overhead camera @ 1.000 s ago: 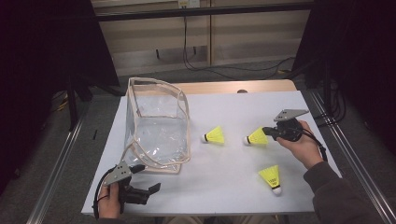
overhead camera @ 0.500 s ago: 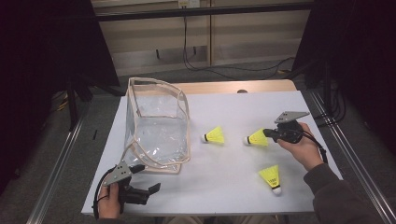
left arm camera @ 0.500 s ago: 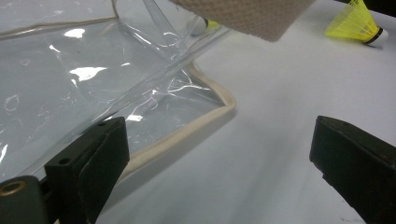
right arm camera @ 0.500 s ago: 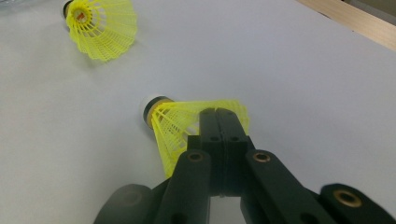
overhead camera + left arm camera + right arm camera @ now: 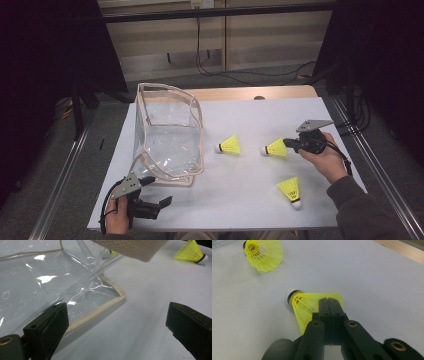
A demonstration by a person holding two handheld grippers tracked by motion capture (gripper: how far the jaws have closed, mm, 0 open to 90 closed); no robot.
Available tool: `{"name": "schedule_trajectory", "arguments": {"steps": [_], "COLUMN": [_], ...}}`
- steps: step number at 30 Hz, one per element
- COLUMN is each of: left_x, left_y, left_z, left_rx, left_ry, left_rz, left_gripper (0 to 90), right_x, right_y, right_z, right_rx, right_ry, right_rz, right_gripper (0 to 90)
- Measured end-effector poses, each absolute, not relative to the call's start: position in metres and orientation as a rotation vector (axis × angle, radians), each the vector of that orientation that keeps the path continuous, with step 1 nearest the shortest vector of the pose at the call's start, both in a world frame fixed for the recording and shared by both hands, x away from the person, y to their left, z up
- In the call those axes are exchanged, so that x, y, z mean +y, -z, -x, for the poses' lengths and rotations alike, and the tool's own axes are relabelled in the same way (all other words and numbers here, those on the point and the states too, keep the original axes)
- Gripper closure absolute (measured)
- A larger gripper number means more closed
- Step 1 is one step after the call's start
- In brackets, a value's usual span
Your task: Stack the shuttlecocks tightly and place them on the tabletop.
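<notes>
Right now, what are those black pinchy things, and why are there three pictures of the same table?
A person holds a grabbing tool in each hand. One camera looks down from above; the other two ride on the tools, looking along their black jaws. On the white table stand a clear plastic bag and three yellow shuttlecocks. The right tool is pinched shut on the skirt of one shuttlecock. Another shuttlecock lies nearer the bag, and a third lies nearer the person. The left tool waits with open jaws by the bag's bottom corner, holding nothing.

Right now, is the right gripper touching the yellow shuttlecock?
Touching. In the right gripper view, the right gripper has its jaws shut together on the skirt edge of the shuttlecock.
</notes>
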State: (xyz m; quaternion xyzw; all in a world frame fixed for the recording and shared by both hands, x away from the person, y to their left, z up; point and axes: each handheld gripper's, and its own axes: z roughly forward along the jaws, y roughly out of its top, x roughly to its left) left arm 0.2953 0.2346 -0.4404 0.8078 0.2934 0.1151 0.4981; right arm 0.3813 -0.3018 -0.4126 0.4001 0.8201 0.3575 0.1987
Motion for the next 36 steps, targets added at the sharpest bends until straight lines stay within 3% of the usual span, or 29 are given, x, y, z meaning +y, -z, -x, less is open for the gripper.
{"name": "schedule_trajectory", "arguments": {"steps": [23, 30, 36], "left_x": [0.234, 0.234, 0.233], "left_y": [0.440, 0.441, 0.441], "left_z": [-0.295, -0.296, -0.295], "left_rx": [0.716, 0.719, 0.721], "left_ry": [-0.273, -0.271, -0.271], "left_rz": [-1.951, -1.952, -1.949], "left_gripper": [4.3, 4.3, 4.2], "right_x": [-0.314, -0.311, -0.302], "right_y": [0.401, 0.394, 0.393], "right_z": [-0.367, -0.364, -0.363], "right_rx": [2.251, 2.241, 2.261], "right_ry": [-1.058, -1.074, -1.097], "right_rz": [-1.146, -1.127, -1.087], "right_gripper": [81.9, 71.1, 56.5]}}
